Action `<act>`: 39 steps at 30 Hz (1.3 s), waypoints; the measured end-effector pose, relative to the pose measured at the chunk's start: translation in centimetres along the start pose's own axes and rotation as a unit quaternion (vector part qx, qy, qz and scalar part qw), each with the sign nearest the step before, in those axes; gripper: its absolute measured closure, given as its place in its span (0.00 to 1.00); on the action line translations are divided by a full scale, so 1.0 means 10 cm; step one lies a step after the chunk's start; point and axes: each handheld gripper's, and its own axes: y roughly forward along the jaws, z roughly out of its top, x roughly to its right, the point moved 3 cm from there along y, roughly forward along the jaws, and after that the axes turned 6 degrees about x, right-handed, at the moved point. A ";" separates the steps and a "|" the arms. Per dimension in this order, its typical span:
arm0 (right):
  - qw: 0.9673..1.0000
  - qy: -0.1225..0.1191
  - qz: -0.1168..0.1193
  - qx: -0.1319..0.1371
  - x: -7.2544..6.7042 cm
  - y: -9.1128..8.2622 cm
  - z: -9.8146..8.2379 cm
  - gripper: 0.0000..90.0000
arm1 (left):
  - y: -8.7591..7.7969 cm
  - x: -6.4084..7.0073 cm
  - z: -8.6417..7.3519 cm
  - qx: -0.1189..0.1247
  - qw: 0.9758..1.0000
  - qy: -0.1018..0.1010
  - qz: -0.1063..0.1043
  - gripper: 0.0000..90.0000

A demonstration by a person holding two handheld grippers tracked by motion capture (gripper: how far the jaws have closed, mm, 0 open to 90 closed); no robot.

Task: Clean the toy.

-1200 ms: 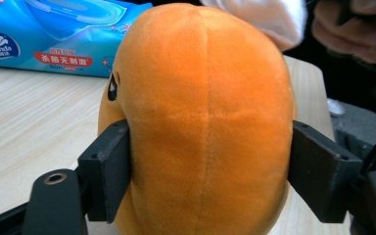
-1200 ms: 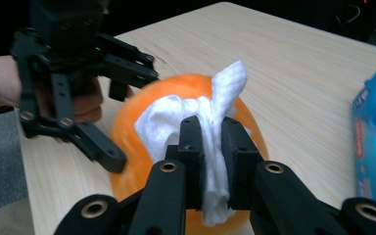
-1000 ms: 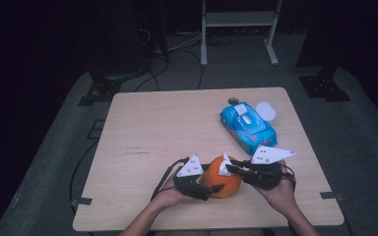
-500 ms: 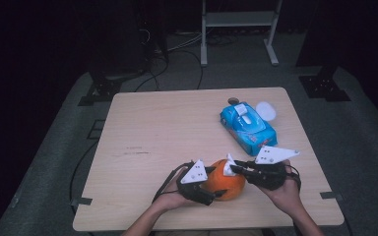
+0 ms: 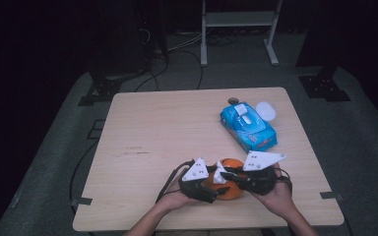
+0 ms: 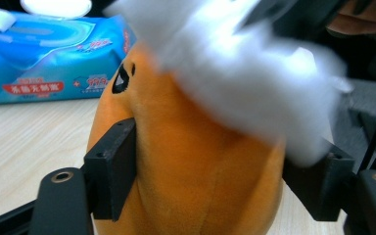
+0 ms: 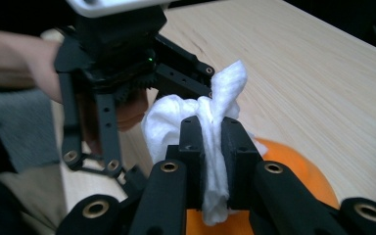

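Orange plush toy (image 5: 229,179) sits clamped in the left gripper (image 5: 203,186) — the right gripper (image 7: 210,147) pinches a white wipe (image 7: 210,115) against it.

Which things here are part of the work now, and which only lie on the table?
In use:
- orange plush toy, held by the left gripper
- white wipe, pinched in the right gripper

Lying about:
- blue wipes pack
- white lid

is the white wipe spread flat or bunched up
Bunched up: the white wipe is pinched into a crumpled wad between the right tongs, over the orange plush toy.
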 end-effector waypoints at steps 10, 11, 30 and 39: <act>0.998 0.025 -0.058 -0.011 0.33 -0.27 -0.06 0.89 | 0.00 0.02 -0.01 0.004 1.000 0.015 -0.004 0.32; 0.998 0.030 -0.053 -0.014 0.34 -0.28 -0.08 0.89 | 0.01 0.03 -0.01 0.002 1.000 0.023 -0.007 0.31; 0.998 0.050 -0.014 -0.019 0.34 -0.21 -0.07 0.89 | 0.04 0.16 -0.02 -0.016 0.995 0.093 -0.020 0.31; 0.996 0.082 -0.016 -0.016 0.52 -0.25 -0.20 0.89 | 0.03 0.10 -0.03 -0.005 0.997 0.072 -0.020 0.31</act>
